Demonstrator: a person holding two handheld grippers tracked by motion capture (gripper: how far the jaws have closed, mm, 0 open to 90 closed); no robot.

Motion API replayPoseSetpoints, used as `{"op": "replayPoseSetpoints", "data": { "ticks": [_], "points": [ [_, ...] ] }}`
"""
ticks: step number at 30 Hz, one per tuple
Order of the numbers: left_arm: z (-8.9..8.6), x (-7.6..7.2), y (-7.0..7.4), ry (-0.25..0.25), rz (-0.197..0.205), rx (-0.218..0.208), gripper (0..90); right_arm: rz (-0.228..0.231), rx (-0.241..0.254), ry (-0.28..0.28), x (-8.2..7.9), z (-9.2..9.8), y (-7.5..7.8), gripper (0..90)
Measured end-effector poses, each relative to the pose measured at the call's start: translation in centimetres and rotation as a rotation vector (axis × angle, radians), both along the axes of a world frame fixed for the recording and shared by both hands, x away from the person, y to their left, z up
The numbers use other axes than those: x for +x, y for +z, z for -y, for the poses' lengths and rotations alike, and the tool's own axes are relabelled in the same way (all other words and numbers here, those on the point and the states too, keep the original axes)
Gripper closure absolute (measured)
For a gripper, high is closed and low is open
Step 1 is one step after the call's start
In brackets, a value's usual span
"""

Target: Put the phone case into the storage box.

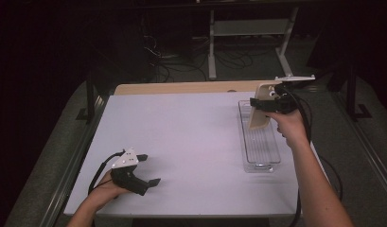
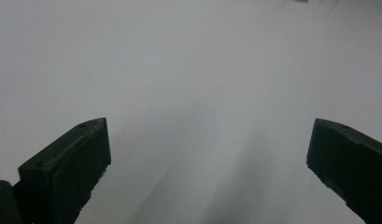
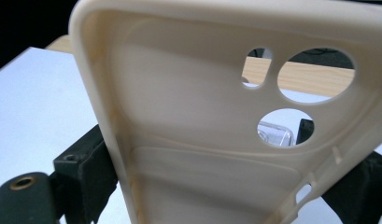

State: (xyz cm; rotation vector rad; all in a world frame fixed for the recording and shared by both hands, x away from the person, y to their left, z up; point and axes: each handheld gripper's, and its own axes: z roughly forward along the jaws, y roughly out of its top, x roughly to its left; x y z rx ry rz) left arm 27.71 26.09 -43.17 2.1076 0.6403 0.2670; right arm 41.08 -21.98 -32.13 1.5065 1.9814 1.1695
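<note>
**Above the tray: phone case held in right gripper**

At the far right of the white table (image 1: pixel 191 137), the right gripper (image 1: pixel 263 109) is clamped on a cream-coloured, soft plastic phone case (image 1: pixel 259 116) with round camera cut-outs. Case stands roughly upright, raised over the far end of a long, clear plastic tray (image 1: pixel 262 151). In the right gripper view the case (image 3: pixel 202 140) sits between both black jaws, gripped by its long edges, inner face toward the camera. Left gripper (image 1: pixel 148 169): near left of the table, jaws spread wide, nothing between them, low over bare tabletop (image 2: pixel 193 93).
</note>
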Motion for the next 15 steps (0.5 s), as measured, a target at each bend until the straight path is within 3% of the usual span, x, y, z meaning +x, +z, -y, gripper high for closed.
{"op": "replayPoseSetpoints", "data": {
  "ticks": [6, 15],
  "points": [
    [0.0, 0.0, 0.0, 0.0, 0.002, -0.001, 0.0, -0.022, -0.04, -0.026, 1.7, -1.0, 0.3, 9.6],
    [0.1, -0.1, 0.0, -0.001, -0.001, -0.012, 0.0, -0.041, -0.06, -0.073, 3.3, -1.6, 0.6, 9.6]
  ]
}}
